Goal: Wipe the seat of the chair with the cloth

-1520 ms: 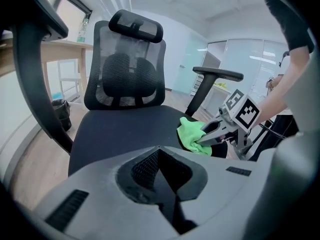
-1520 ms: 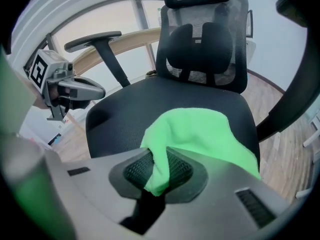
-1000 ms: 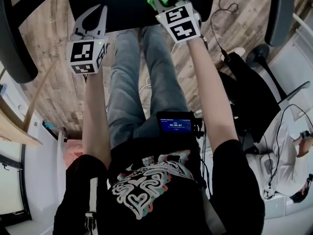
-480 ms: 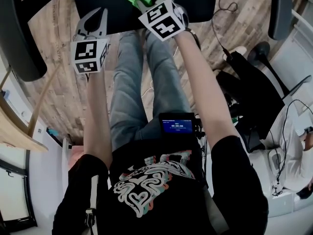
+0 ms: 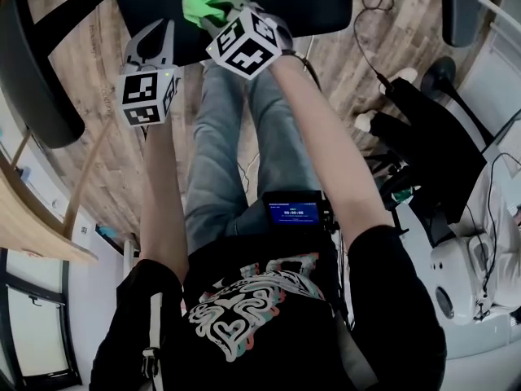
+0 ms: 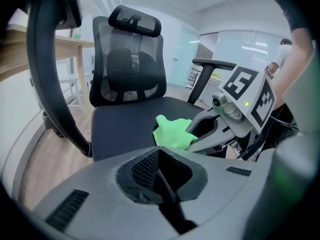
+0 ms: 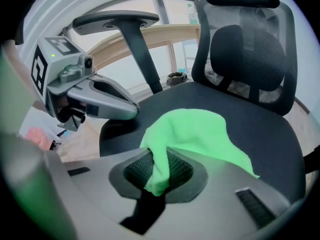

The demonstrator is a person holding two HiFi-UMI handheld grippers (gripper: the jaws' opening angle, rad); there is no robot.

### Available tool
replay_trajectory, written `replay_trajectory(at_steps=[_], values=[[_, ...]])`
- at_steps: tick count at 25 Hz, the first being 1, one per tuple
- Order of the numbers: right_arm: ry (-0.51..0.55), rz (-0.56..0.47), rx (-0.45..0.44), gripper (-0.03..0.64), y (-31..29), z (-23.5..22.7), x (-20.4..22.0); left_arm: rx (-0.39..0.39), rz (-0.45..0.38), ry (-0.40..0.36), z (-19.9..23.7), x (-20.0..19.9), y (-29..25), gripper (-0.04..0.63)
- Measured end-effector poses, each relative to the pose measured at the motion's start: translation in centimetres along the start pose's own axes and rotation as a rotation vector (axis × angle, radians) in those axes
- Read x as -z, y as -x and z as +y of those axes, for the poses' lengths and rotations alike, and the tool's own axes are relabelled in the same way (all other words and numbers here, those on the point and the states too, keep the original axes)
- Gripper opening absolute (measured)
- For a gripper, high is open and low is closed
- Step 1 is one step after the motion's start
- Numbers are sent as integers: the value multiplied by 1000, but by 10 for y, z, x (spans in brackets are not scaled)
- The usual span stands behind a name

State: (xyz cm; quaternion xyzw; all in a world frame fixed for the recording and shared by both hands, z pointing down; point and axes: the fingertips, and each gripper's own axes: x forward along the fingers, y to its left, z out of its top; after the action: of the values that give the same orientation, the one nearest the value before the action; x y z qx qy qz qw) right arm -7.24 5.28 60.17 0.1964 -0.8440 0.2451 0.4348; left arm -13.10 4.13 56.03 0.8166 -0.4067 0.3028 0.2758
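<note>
Both arms reached forward, the right gripper clamped on the cloth, the left closed on nothing.

The left arm (image 5: 159,194) ran straight ahead, bare from the short sleeve down, with the left gripper (image 5: 156,37) held level and its marker cube facing squarely up. In the left gripper view its jaws met with nothing between them. The right arm (image 5: 326,169) slanted inward across the body, so that the right gripper (image 5: 215,16) sat just beside the left one and slightly ahead of it, its cube rolled to one side. In the right gripper view the jaws pinched a fold of the green cloth (image 7: 200,134) between their pads (image 7: 175,166).
</note>
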Motion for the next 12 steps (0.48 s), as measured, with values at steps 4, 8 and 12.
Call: replay_trajectory(at_steps=[4,8,12], values=[[47,-18,-15,54,-4,14,-2,15,14,-19,-5,-2,-3,-1],[60,-11,7,54,-8,18,-4,31,15,-36,-4,-3,-3,0],[86,-6,37,54,-11,19,-6,52,6,-66,-2,-10,-5,0]])
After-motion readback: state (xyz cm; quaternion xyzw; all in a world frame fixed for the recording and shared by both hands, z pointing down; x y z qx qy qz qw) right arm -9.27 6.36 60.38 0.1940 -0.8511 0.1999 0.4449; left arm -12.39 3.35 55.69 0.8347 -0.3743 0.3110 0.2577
